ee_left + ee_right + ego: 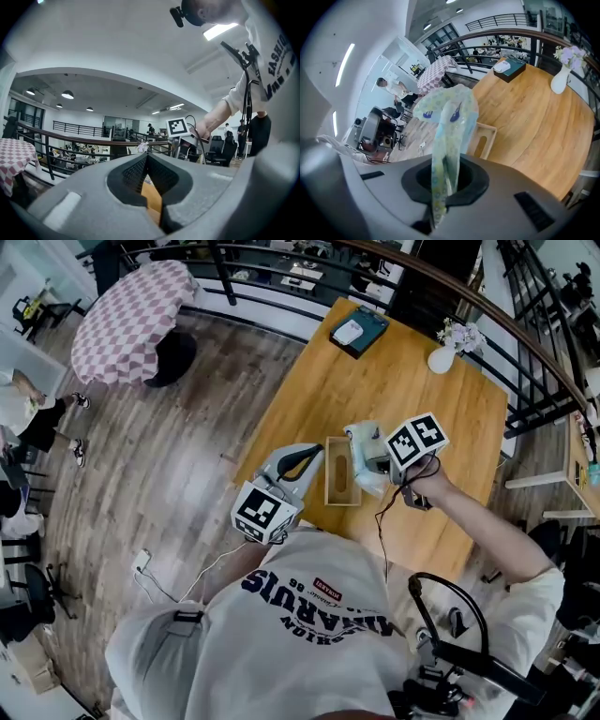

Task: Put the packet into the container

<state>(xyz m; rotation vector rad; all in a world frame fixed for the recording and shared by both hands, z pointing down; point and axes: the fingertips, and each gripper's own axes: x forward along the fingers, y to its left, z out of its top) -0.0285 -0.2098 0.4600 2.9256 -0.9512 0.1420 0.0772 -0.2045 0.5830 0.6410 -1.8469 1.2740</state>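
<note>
My right gripper is shut on a pale green and yellow packet with blue marks, which stands up limp out of the jaws. In the head view this gripper holds the packet in the air just right of the open wooden container. The container is a small box with a slot handle and stands on the wooden table. My left gripper hovers left of the container near the table's edge. Its jaws meet at the tips with nothing between them.
A white vase with flowers stands at the table's far edge, with a dark teal box at the far corner. A black railing runs behind the table. A round table with a checked cloth stands on the floor at left.
</note>
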